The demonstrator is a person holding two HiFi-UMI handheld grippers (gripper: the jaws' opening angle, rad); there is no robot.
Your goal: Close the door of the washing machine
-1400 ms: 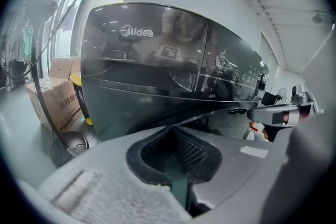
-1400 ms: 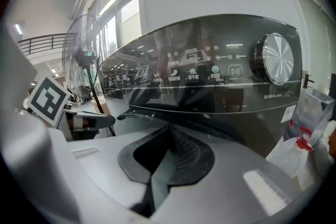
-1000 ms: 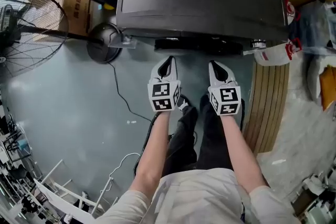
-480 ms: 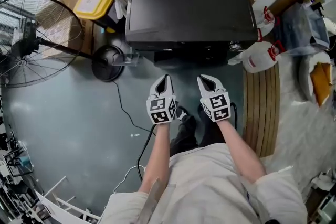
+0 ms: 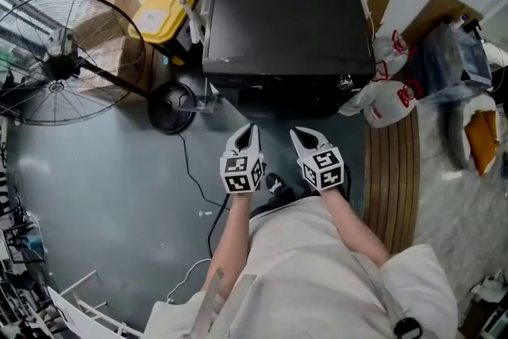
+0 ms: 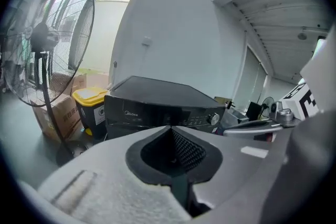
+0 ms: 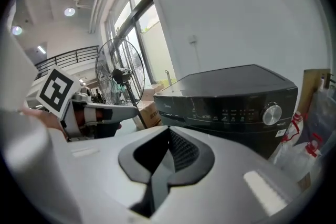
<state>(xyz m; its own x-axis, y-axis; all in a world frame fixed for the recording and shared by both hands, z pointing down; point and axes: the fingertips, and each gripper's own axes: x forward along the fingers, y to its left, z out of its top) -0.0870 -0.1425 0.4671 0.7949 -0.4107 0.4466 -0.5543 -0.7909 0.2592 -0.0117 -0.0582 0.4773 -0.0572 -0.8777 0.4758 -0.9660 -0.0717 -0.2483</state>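
A black front-loading washing machine (image 5: pixel 287 16) stands against the white wall; its control panel (image 6: pixel 163 112) and silver knob (image 7: pixel 271 114) face me. Its door is below what the gripper views show, and in the head view the front is foreshortened, so the door's state is not visible. My left gripper (image 5: pixel 248 131) and right gripper (image 5: pixel 300 135) hang side by side in front of the machine, apart from it, both shut with nothing between the jaws. The same shut jaws show close up as the left gripper (image 6: pixel 172 136) and the right gripper (image 7: pixel 169 139).
A standing fan (image 5: pixel 59 63) with its round base (image 5: pixel 173 105) and cable is at the left. A yellow-lidded bin (image 5: pixel 163 14) and cardboard boxes sit behind it. White detergent jugs (image 5: pixel 386 103), bags and a wooden slatted mat (image 5: pixel 393 171) lie at the right.
Both grippers have risen together and drawn back from the machine's front. The head view has lifted too, so the machine looks smaller and farther away. Jaws stayed shut.
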